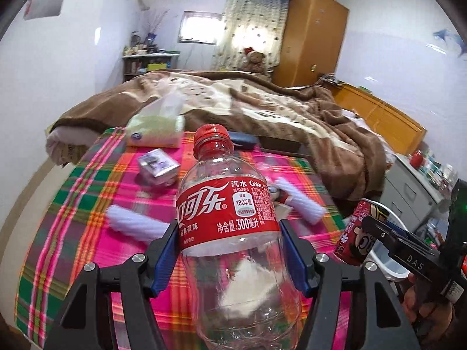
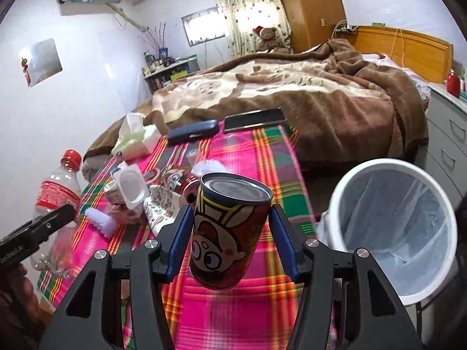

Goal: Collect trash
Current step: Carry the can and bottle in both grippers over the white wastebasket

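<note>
left gripper [image 1: 230, 250]: fingers clamp empty cola bottle [image 1: 227, 204] | right gripper [image 2: 230, 239]: fingers hold cartoon can [image 2: 227, 227], likely lifted | bin [image 2: 344, 186] right of them

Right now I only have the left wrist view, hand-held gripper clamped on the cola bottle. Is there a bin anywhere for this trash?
Observer: Yes. In the right wrist view a white bin with a clear liner stands on the floor beside the plaid-covered table, on its right edge.
Operator: Anything in it yet?
Observer: Only the liner shows; I see no trash in the part that is visible.
Operator: What is the other hand-held gripper doing?
Observer: The right hand-held gripper grips a red cartoon can upright between its blue pads, above the cloth.
Operator: More trash left?
Observer: Yes, another cartoon can lies on its side beside an empty white cup.
</note>
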`<action>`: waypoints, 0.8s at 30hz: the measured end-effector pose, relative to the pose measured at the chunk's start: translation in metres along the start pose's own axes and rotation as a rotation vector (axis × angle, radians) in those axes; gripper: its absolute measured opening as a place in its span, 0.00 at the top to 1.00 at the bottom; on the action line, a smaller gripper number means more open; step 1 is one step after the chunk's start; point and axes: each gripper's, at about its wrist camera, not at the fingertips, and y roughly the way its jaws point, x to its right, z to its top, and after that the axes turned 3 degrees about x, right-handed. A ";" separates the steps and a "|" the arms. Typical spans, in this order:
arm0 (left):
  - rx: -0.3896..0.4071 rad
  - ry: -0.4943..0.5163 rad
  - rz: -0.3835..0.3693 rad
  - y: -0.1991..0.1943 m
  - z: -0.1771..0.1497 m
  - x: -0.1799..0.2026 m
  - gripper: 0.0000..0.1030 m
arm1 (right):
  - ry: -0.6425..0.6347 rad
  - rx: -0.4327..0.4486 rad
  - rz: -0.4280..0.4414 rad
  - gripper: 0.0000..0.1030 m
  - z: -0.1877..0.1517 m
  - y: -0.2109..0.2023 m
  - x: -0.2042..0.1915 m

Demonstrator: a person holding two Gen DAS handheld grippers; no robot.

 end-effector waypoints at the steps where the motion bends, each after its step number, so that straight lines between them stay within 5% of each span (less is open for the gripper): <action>1: -0.001 0.007 -0.011 0.002 0.001 0.007 0.37 | 0.002 0.005 -0.006 0.47 0.001 -0.002 0.003; 24: -0.074 0.254 -0.290 0.062 -0.004 0.212 0.36 | 0.105 0.027 -0.227 0.47 0.014 -0.028 0.132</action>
